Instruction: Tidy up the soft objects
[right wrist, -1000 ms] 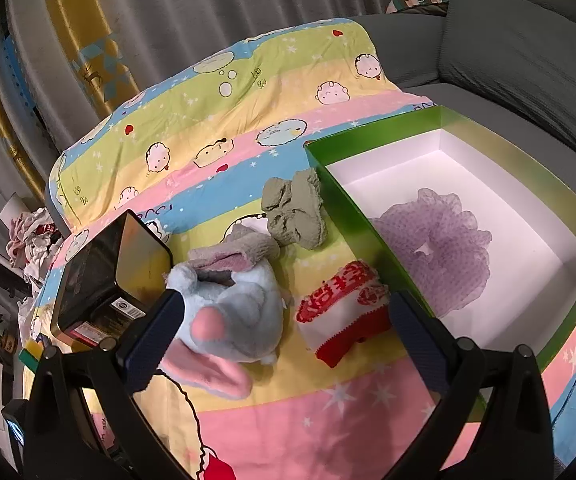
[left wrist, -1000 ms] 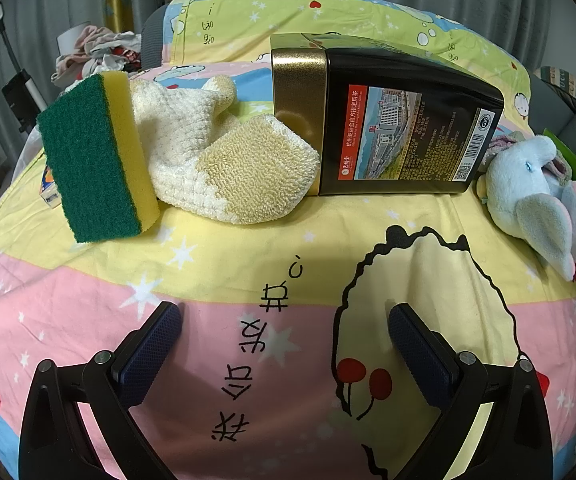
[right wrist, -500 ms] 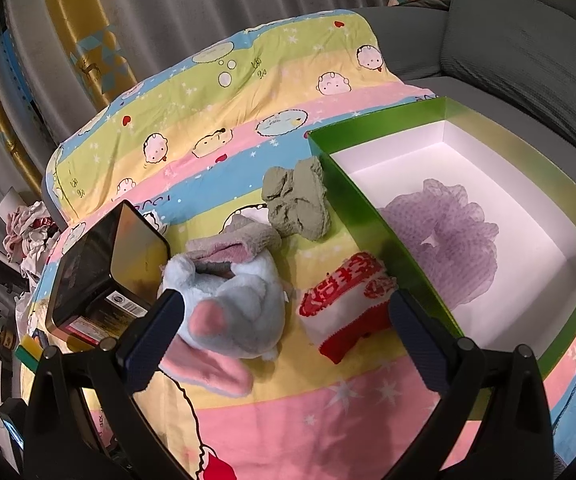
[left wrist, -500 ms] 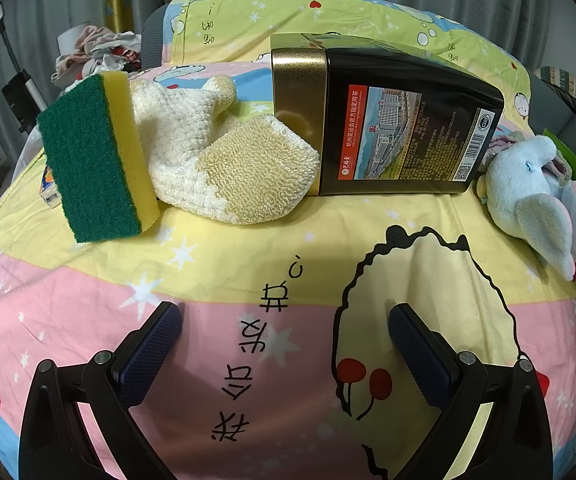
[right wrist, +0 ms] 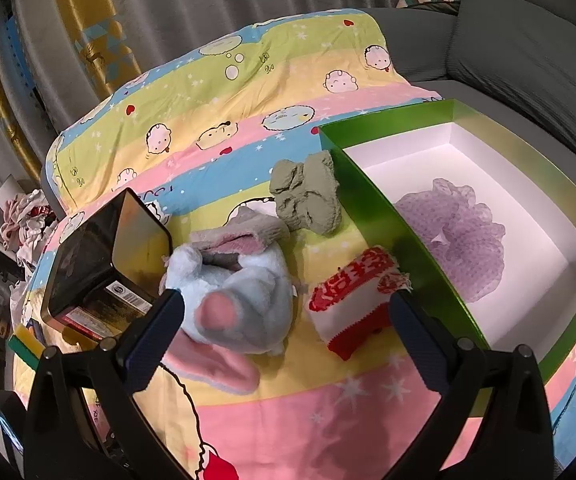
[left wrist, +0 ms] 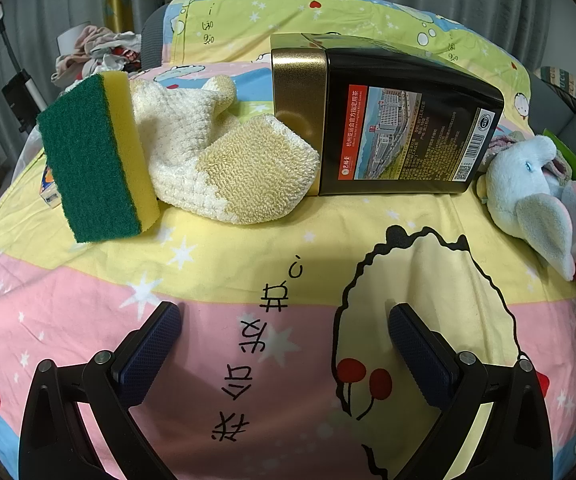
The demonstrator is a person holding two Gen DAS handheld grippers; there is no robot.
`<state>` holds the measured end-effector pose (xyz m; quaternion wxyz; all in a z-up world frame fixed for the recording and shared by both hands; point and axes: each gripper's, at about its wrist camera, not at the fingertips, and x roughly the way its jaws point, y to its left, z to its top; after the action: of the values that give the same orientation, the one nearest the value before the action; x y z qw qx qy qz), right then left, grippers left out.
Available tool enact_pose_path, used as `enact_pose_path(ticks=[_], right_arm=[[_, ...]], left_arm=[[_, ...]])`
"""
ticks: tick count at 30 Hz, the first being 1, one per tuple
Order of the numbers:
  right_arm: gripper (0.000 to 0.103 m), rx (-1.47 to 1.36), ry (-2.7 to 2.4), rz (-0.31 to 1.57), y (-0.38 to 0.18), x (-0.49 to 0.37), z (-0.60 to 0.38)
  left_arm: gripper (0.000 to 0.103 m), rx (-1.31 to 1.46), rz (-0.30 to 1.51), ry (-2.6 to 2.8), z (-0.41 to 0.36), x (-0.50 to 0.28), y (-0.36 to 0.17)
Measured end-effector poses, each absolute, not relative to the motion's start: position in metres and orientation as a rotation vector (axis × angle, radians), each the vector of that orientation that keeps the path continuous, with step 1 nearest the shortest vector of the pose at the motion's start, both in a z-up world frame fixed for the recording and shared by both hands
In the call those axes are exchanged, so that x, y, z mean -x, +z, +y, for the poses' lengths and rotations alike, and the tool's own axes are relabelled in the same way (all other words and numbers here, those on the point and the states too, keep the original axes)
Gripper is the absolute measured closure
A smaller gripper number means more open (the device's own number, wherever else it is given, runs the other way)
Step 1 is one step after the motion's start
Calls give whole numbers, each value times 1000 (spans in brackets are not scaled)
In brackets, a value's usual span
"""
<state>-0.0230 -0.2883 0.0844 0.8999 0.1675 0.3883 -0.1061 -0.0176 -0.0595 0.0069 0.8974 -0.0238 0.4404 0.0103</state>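
1. The left gripper [left wrist: 284, 322] is hovering released and empty over the pink band of the cartoon sheet [left wrist: 216, 276], its jaws standing wide apart.
2. Ahead of it, a sponge [left wrist: 96, 158] is leaning green side out against a cream mitt [left wrist: 224, 160], which is lying against a black tin [left wrist: 399, 120].
3. The tin is lying on its side, with a plush elephant [left wrist: 535, 196] sitting just to its right.
4. The right gripper [right wrist: 284, 308] is also hanging released and empty, its jaws spread above the elephant [right wrist: 240, 296] and a red-and-white sock [right wrist: 351, 304].
5. The sock is lying against the outer wall of the green box [right wrist: 375, 204], and a grey-green cloth [right wrist: 307, 196] is resting beside the same wall farther back.
6. A purple pouf [right wrist: 455, 232] is sitting inside the box on its white floor.
7. A grey-pink sock [right wrist: 240, 236] is lying just behind the elephant, touching it.
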Motion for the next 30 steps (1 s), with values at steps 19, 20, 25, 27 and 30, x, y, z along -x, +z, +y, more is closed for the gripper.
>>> enact_pose_path(ticks=[19, 20, 25, 27, 30], right_arm=[[1, -314, -211, 814, 83, 23, -279], [1, -314, -208, 814, 83, 24, -278], [1, -313, -180, 803, 86, 24, -273], [1, -305, -176, 802, 86, 24, -270], [1, -302, -166, 804, 86, 24, -268]], left_arm=[[0, 49, 911, 22, -60, 18, 7], [0, 49, 911, 22, -60, 18, 7], [0, 49, 911, 22, -60, 18, 7], [0, 48, 911, 22, -60, 18, 7], [0, 50, 911, 22, -60, 18, 7]])
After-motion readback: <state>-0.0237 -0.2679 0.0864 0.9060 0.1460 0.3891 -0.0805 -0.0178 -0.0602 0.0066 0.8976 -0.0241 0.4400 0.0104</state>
